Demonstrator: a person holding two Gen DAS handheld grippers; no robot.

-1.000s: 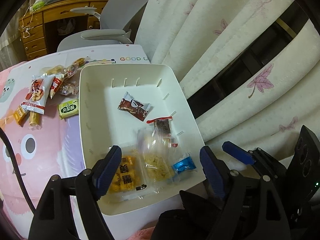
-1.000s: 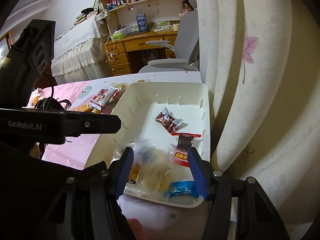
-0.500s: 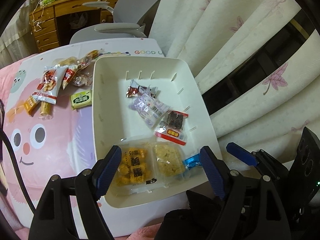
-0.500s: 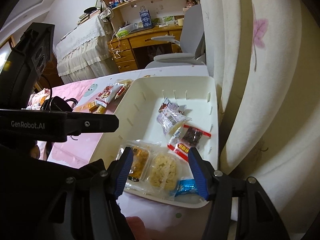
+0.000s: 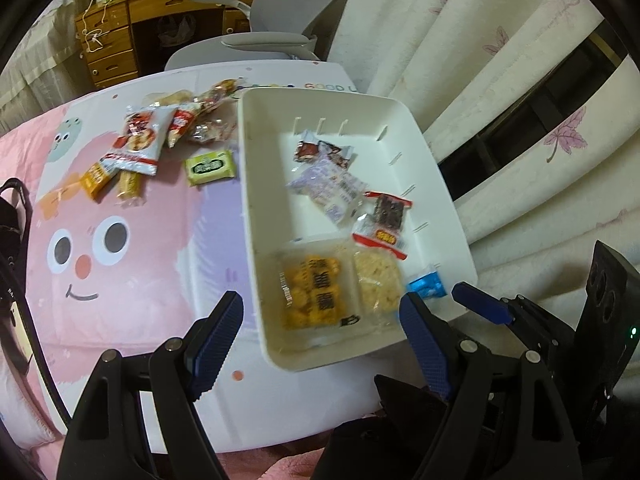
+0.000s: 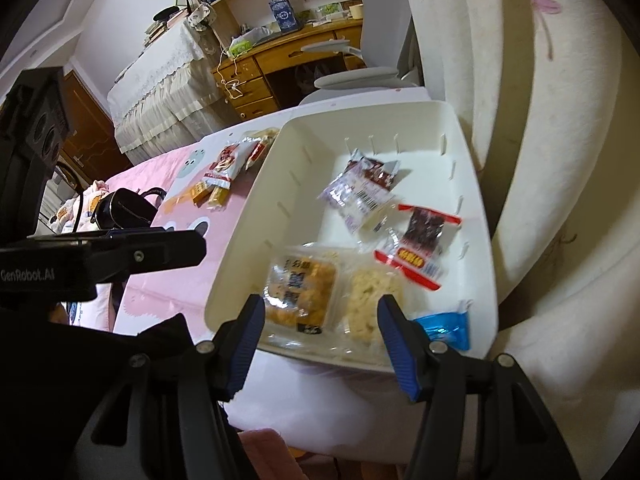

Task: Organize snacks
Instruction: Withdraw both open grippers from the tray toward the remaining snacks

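Observation:
A white bin (image 5: 264, 216) (image 6: 248, 248) sits on a pink cartoon mat and holds several snacks: an orange cracker pack (image 5: 314, 292) (image 6: 300, 284), a pale puffed pack (image 5: 378, 276), a purple-white packet (image 5: 332, 188) (image 6: 356, 196), a red-black packet (image 5: 386, 216) (image 6: 420, 236), a blue candy (image 5: 426, 284) (image 6: 444, 328) and a brown candy (image 5: 320, 150). Loose snacks lie left of the bin: a red-white bag (image 5: 138, 140) (image 6: 226, 164), a green pack (image 5: 210, 166), yellow bars (image 5: 112, 184). My left gripper (image 5: 320, 340) and right gripper (image 6: 320, 340) are open and empty, near the bin's front edge.
The pink mat (image 5: 120, 240) covers the table. Cream curtains (image 5: 500, 80) hang right of the bin. A grey chair (image 5: 272, 40) and a wooden desk (image 5: 152, 12) stand behind. The other gripper's black body (image 6: 80, 256) reaches in at left.
The purple-white packet dropped into the bin and now lies beside the brown candy. Both grippers have drawn back and leftward; more of the mat shows.

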